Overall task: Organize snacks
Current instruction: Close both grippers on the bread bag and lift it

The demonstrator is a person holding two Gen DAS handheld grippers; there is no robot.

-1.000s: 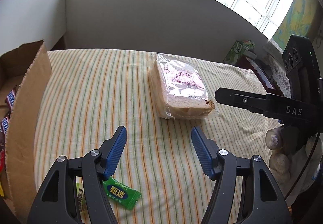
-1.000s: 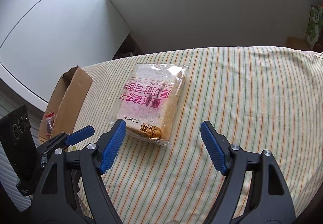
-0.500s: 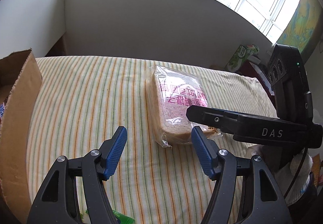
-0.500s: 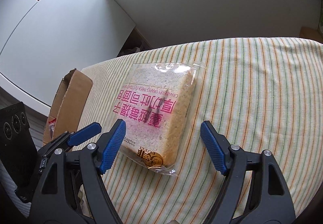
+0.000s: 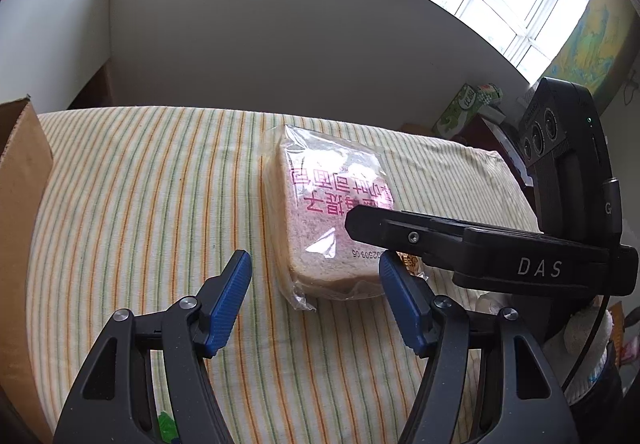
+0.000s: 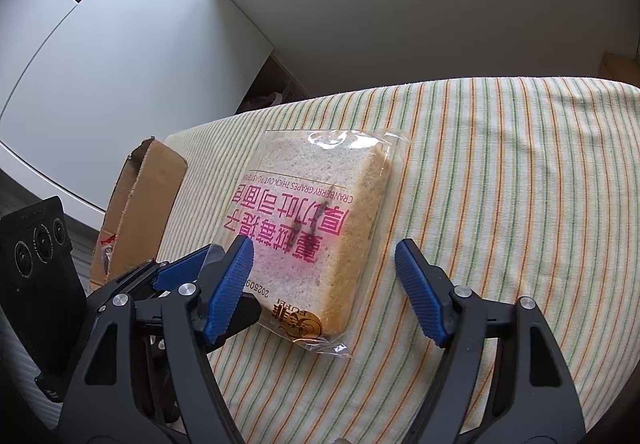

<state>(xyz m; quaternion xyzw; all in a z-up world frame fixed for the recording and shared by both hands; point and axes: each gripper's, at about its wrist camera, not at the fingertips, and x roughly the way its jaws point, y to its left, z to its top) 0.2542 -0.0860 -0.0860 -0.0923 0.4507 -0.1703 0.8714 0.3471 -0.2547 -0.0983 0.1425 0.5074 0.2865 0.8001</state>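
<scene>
Both the left tool [image 5: 316, 302] and right tool [image 6: 324, 290] gape apart around the bread pack [image 6: 316, 220], cardboard box [image 6: 140, 208] at nine o'clock.

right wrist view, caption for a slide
Open right tool poised over bagged cranberry toast on striped cloth, cardboard box alongside.

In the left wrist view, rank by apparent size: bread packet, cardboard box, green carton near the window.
1. Bread packet, clearly largest.
2. Cardboard box, though cut off by the frame edge, so its true extent is unsure.
3. Green carton, smallest, but also farthest from the camera.
</scene>
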